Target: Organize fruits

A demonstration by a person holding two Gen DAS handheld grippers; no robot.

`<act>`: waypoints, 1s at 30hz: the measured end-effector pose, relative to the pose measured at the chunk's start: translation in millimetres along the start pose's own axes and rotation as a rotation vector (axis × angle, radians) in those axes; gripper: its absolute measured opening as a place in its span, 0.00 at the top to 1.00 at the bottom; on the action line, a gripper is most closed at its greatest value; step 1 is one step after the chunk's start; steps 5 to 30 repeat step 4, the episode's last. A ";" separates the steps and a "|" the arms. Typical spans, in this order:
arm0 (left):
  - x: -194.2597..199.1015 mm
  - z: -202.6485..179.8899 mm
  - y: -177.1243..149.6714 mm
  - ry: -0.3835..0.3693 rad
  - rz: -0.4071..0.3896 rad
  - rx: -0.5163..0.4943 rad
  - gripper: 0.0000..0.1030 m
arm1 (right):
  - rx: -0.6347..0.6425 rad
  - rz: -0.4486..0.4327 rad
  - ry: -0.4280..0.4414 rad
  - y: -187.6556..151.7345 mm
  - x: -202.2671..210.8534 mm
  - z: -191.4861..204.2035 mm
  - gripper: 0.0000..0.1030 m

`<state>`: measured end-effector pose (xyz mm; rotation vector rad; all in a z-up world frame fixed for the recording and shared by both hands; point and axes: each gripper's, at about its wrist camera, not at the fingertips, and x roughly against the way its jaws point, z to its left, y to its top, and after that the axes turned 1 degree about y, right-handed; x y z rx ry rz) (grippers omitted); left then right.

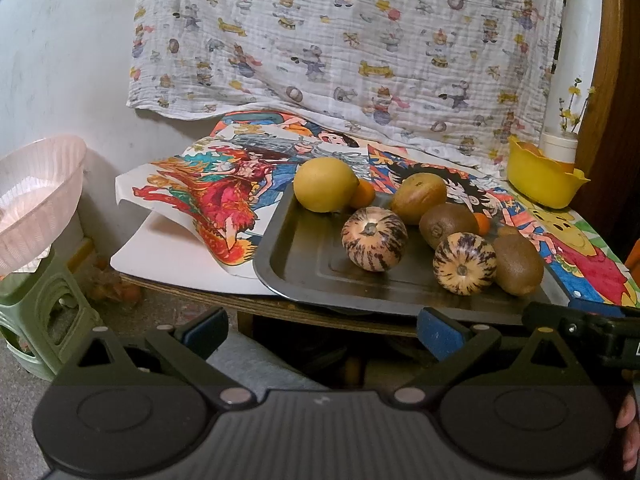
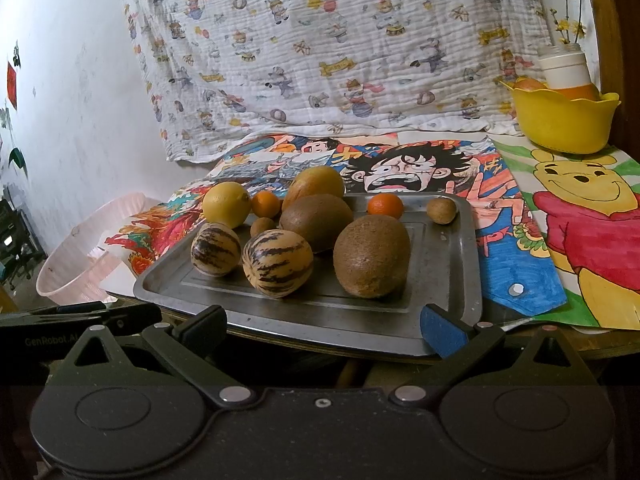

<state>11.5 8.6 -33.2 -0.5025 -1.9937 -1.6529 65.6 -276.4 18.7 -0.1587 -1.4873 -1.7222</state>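
A metal tray [image 1: 304, 272] [image 2: 448, 272] on the table holds a yellow lemon [image 1: 325, 185] [image 2: 226, 204], two striped melons [image 1: 374, 239] [image 2: 277, 263], brown kiwis [image 1: 518, 264] [image 2: 372, 256], small oranges [image 2: 385, 205] and a yellow-brown fruit [image 1: 418, 198]. My left gripper [image 1: 320, 332] is open and empty, below the tray's near edge. My right gripper [image 2: 324, 328] is open and empty, at the tray's near edge. A yellow bowl [image 1: 542, 176] [image 2: 562, 120] with fruit in it stands at the back right.
A pink basket [image 1: 38, 200] [image 2: 80, 256] sits on a green stool [image 1: 44, 316] left of the table. Colourful drawings [image 2: 592, 232] cover the tabletop. A patterned cloth [image 1: 340, 40] hangs behind. A white jar [image 2: 564, 66] with twigs stands behind the yellow bowl.
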 end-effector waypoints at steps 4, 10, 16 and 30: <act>0.0 -1.1 -0.3 0.000 0.000 -0.002 0.01 | 0.000 0.000 0.000 0.0 0.0 0.6 0.00; 0.0 -1.1 -0.3 0.000 0.000 -0.002 0.01 | 0.000 0.000 0.000 0.0 0.0 0.6 0.00; 0.0 -1.1 -0.3 0.000 0.000 -0.002 0.01 | 0.000 0.000 0.000 0.0 0.0 0.6 0.00; 0.0 -1.1 -0.3 0.000 0.000 -0.002 0.01 | 0.000 0.000 0.000 0.0 0.0 0.6 0.00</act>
